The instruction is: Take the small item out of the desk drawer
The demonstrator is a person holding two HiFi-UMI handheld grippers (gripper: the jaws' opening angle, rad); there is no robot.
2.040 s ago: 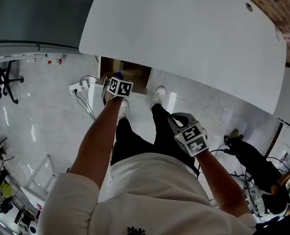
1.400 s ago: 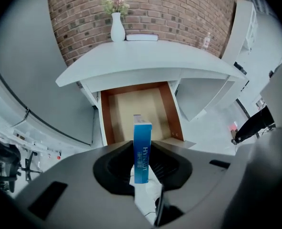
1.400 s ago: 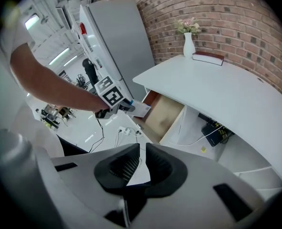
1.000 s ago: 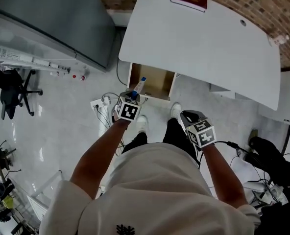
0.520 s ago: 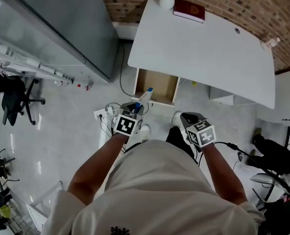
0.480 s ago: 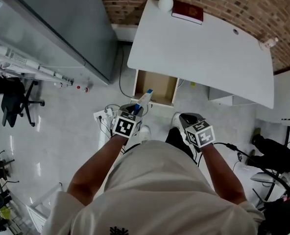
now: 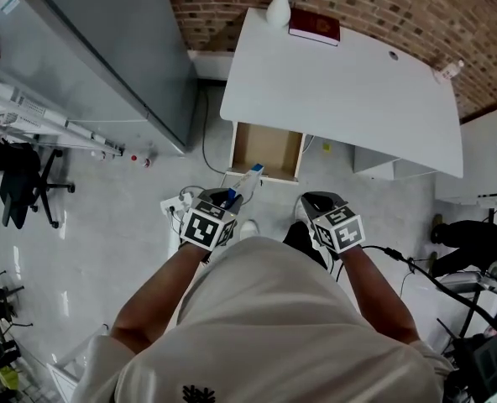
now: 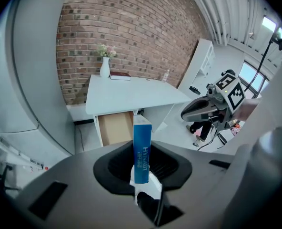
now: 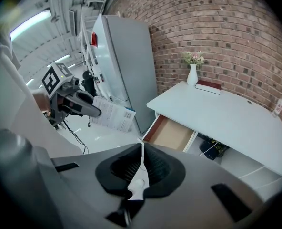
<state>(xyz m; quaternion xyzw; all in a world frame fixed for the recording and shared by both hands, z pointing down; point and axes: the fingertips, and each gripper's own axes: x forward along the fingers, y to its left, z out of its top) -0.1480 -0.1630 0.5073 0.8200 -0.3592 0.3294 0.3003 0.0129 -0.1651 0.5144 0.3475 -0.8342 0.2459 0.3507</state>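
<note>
Nearest the camera, a person in a white shirt stands over a pale glossy floor, one gripper in each hand. Left gripper – jaws only partly open and clamped on the lower end of a slim blue-and-white cardboard box. The box stands up out of the jaws with its narrow blue edge toward that gripper's camera, white print running along it. From the right gripper view the same box shows its broad white printed face, held in the air off to the left of the drawer and clear of it. Right gripper – jaws pressed together, nothing between them, held level with the left one and apart from it.

Just past the left gripper a white power strip with cables lies on the floor. Beyond the grippers, a pulled-out drawer with a tan wooden inside hangs under the near left corner of a white curved-edge desk. On the desk's far edge are a white vase holding pale flowers and, just beside it, a dark red book lying flat. A small clear bottle sits at the far right corner. Left of the desk stands a tall grey metal cabinet. Behind everything is a red brick wall.
</note>
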